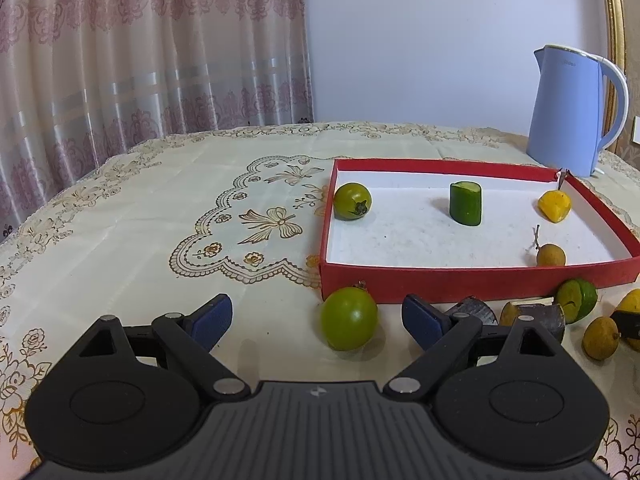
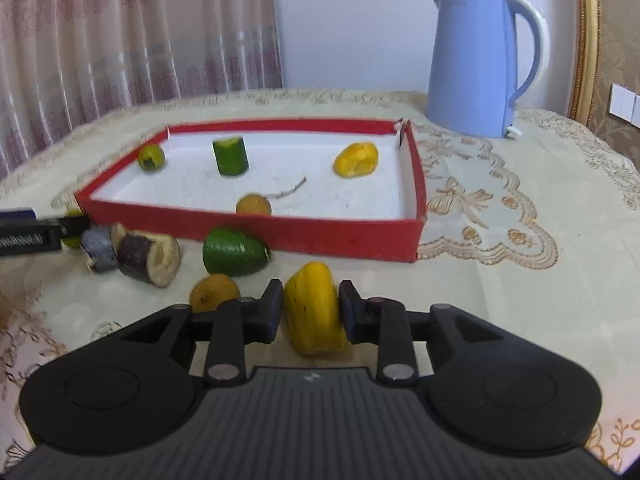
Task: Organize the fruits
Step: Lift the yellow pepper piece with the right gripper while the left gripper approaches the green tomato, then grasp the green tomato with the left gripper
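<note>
Surface: round table (image 1: 160, 216) under a cream tablecloth with gold embroidered bows and flowers.
Left gripper (image 1: 318, 318): black two-finger claw with blue pads, released; jaws stand wide, pads touching nothing.
Between left jaws: round green tomato (image 1: 349, 319) on the cloth, nearer the right pad, apart from both.
Right gripper (image 2: 311, 304): black two-finger claw, clenched on a yellow wedge-shaped fruit piece (image 2: 314, 309); both pads against its sides, piece on or just above the cloth, cannot tell which.
Container: shallow red cardboard tray with white floor (image 2: 256, 232), at 12 o'clock from the right gripper and 1 o'clock from the left.
In tray, right wrist view: small green tomato (image 2: 151, 157) at the far left corner; upright dark green cucumber stub (image 2: 230, 156) beside it toward 3 o'clock; yellow fruit chunk (image 2: 356, 159) toward the far right; brown longan with a dry stem (image 2: 253, 205) against the near wall.
Outside tray, along the near wall: green lime half (image 2: 234, 251) just beside the wall; second brown longan (image 2: 214, 293) at 10 o'clock from the right gripper; two dark-skinned cut cylinders with pale faces (image 2: 149, 258), touching each other, further toward 9 o'clock.
Background: pale blue electric kettle (image 2: 476, 64) at 1 o'clock beyond the tray; patterned pink curtain (image 1: 140, 48) behind the table.
</note>
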Demonstrator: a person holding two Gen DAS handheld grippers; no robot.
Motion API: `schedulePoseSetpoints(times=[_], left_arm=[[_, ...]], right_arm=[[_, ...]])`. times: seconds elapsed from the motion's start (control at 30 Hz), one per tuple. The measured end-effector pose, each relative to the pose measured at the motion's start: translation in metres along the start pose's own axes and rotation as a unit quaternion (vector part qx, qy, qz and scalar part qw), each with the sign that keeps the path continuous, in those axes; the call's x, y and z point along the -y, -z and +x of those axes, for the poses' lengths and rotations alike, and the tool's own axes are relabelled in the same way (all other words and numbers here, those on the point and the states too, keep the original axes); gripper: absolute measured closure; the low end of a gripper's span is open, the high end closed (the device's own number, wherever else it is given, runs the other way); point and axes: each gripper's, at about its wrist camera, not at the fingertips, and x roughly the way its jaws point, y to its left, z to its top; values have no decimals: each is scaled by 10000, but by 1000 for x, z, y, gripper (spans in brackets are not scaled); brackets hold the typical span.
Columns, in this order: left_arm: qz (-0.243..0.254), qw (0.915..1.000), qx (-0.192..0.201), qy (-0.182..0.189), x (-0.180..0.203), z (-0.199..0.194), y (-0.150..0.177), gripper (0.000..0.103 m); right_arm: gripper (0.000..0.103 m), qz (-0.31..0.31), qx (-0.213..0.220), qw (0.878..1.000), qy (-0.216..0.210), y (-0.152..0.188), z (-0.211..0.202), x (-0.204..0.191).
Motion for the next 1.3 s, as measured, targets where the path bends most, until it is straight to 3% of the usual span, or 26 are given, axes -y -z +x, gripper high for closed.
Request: schedulePoseSetpoints(times=[0.3,1.17,1.27,1.3], left_arm=[[-137,9998,-27,128,-10,0,-2,10],[271,9996,-118,35,3,11,-4,11],[282,9995,-133,84,4,11,-3,29],[282,9994,-182,107,4,13,-3,42]], right_arm=[[77,-189,145,9995,223,2,-7,-9],[76,122,496,9986,-152,-6,-28,-2],[76,125,502,9985,-160,-6,-28,-2],[76,122,504,9985,-160,-6,-29,-3]])
